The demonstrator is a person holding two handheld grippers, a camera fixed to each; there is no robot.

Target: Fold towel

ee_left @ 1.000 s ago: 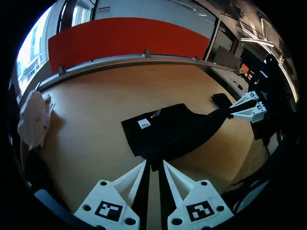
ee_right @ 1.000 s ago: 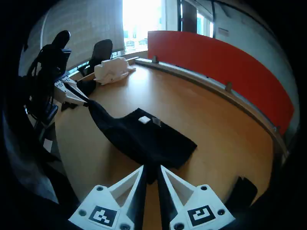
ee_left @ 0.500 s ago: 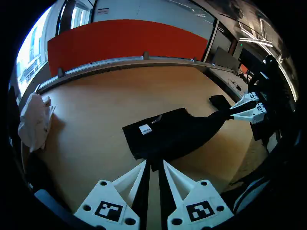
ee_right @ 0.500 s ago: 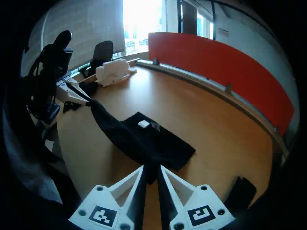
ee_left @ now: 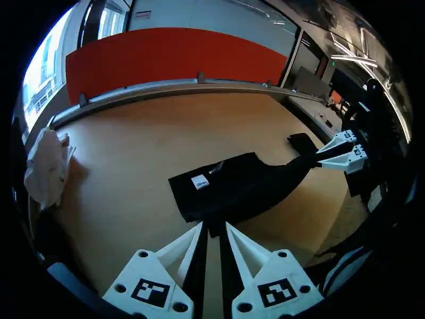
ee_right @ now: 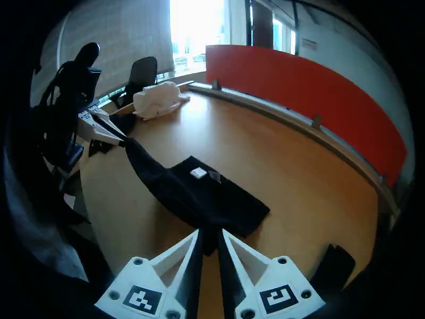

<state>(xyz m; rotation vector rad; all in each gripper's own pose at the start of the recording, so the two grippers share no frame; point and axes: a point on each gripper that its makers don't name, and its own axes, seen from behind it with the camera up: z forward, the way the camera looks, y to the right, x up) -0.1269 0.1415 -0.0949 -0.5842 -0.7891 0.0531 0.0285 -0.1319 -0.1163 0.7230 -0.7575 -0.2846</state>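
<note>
Left tool (ee_left: pixel 213 227) closed on a near corner of the black towel (ee_left: pixel 239 183) | right tool (ee_right: pixel 211 233) closed on the other near corner | long axis stretched tool to tool, near edge raised | remainder laid flat on bench (ee_left: pixel 133 154), white tag (ee_left: pixel 200 182) uppermost

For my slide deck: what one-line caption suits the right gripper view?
Right gripper and left gripper each pinch the black towel over a wooden table.
</note>
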